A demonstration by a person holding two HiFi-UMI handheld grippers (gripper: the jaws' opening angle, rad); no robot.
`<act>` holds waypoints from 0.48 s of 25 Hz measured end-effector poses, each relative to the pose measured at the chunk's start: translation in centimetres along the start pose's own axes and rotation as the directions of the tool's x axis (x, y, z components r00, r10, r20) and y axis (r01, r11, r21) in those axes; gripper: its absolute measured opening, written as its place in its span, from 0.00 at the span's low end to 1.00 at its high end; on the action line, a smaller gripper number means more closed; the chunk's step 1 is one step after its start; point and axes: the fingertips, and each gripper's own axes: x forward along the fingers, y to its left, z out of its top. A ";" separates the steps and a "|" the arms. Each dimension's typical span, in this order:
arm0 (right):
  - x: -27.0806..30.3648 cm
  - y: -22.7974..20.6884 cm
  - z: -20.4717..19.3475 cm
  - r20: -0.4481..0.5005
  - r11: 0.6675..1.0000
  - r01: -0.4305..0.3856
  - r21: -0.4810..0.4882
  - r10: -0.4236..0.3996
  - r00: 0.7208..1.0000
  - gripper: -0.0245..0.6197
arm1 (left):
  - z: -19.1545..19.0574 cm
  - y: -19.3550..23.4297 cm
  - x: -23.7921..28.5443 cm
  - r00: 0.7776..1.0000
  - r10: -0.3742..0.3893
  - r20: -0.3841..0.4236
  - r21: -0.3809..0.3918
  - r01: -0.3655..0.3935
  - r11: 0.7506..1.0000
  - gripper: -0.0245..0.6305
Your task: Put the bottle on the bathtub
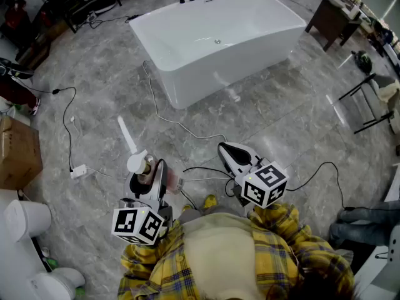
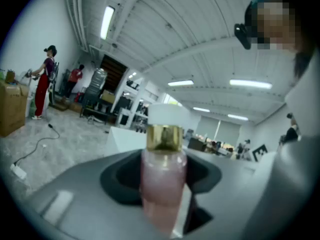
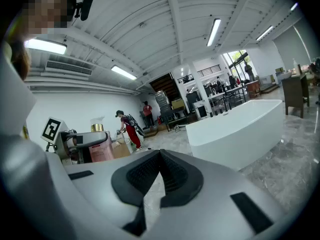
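Left gripper [image 1: 150, 175]: jaws wide, clamped on the pink bottle [image 2: 162, 184], upright between the pads.
Right gripper [image 3: 159, 158]: jaws together, empty.
Bathtub [image 1: 206, 80]: well ahead of both fingertips.
Unclear: bottle's base, cut off; probably gripped on both sides.

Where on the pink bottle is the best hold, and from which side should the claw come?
Grip the pink bottle on its straight body, below the gold collar, coming from the side with the claw roughly level. It stands upright, and the body is its longest even stretch; the white cap might twist loose. The left claw clamps it there.
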 end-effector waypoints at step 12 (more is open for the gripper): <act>0.6 -2.4 0.6 -0.011 1.000 -0.009 -0.002 0.009 1.000 0.06 | 0.0 -1.4 2.5 1.000 -0.004 -0.021 0.001 0.004 1.000 0.37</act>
